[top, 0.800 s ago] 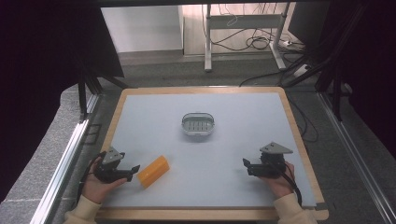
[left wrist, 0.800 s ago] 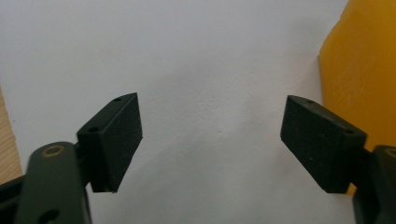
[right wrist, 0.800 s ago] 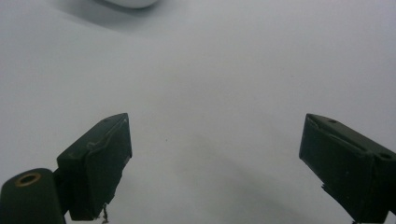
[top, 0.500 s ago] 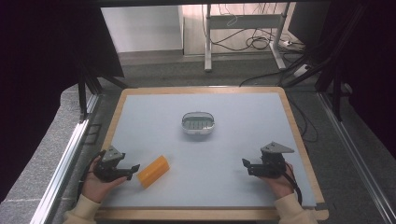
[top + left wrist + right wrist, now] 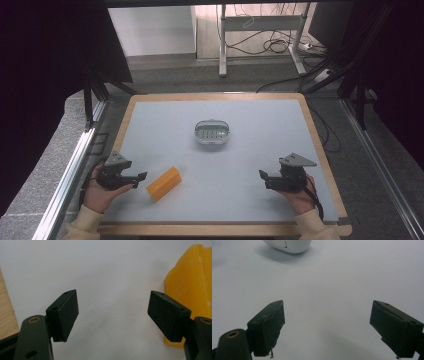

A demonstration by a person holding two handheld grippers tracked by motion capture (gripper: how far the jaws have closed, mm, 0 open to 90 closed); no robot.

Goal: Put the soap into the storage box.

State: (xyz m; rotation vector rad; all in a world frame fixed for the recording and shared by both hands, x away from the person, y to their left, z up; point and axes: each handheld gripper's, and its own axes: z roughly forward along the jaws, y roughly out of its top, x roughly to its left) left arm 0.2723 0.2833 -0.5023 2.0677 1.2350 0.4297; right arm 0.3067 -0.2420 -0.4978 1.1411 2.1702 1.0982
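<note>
A yellow block (image 5: 163, 183) lies on the pale blue table top (image 5: 240, 165), near the front left. My left gripper (image 5: 140, 178) is open just to the left of it and points toward it. In the left gripper view the yellow block (image 5: 192, 282) sits beyond the right-hand finger, with only bare table inside the left gripper (image 5: 112, 297). A small white oval dish (image 5: 212, 132) stands in the middle of the table. My right gripper (image 5: 264, 179) is open at the front right, apart from everything. In the right gripper view the dish (image 5: 289, 246) lies far ahead of the right gripper (image 5: 327, 305).
A wooden frame (image 5: 220, 228) borders the table, and a strip of it (image 5: 6, 312) appears at the left in the left gripper view. Metal rails run along both sides. Cables and a stand sit on the floor beyond the far edge.
</note>
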